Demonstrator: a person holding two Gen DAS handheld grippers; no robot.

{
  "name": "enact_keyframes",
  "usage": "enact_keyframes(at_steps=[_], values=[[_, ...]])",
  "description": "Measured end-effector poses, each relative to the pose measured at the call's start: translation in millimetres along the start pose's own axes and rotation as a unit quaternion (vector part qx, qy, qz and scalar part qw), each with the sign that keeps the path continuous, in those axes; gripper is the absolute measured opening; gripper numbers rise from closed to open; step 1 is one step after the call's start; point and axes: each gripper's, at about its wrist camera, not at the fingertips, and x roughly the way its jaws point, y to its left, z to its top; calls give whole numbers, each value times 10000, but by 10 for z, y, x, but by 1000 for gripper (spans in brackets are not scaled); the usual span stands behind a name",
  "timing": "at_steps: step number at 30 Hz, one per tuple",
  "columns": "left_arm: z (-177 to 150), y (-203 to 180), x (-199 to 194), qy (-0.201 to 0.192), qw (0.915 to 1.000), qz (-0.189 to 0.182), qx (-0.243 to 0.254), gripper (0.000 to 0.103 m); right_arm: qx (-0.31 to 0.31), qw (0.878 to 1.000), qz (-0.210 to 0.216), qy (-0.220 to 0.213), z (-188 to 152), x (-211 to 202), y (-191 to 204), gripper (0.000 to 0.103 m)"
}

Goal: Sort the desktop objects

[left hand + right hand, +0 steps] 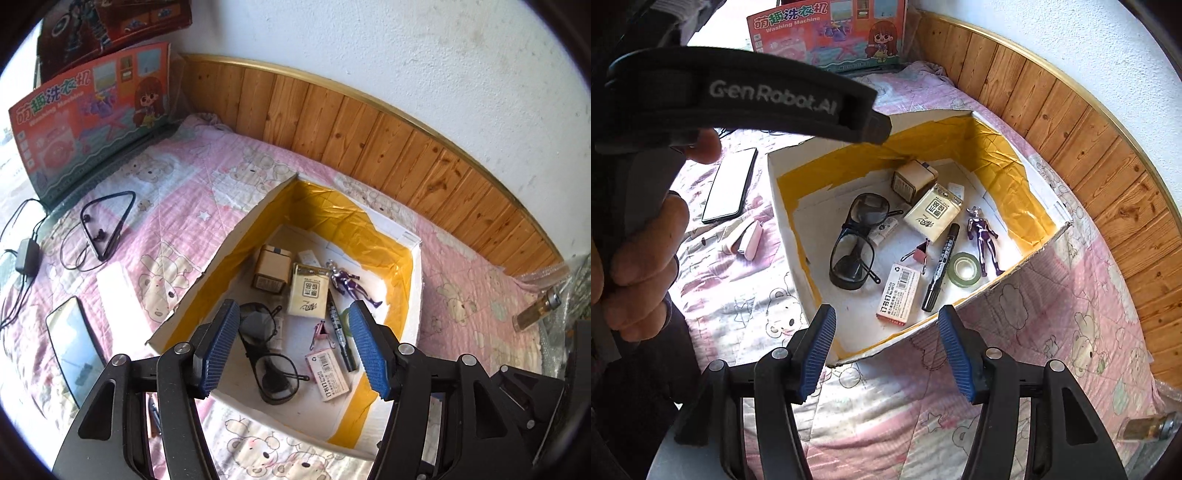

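Observation:
A white cardboard box (332,206) (997,147) lined with yellow tape lies on the pink bedspread. Inside it are dark glasses (277,380) (853,243), a black marker (340,332) (942,266), a staples box (327,374) (899,293), a tissue pack (308,290) (932,212), a purple figure (351,284) (984,240), a small brown box (271,269) and a tape roll (964,268). My left gripper (293,349) hovers open over the glasses, holding nothing. My right gripper (886,350) is open and empty above the box's near rim.
Outside the box lie a phone (74,350) (731,184), neckband earphones (107,225), a charger (26,254), a pink stapler (744,236) and an amber bottle-like thing (535,310). A toy box (92,118) leans at the back left. A wood-panelled wall (369,140) borders the bed.

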Motion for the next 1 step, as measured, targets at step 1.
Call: enact_keyframes(at_steps=[1], values=[[-35,12,-37,-5,10000,12,16,65,9,10000,-11,8,-17,-5,8,59]])
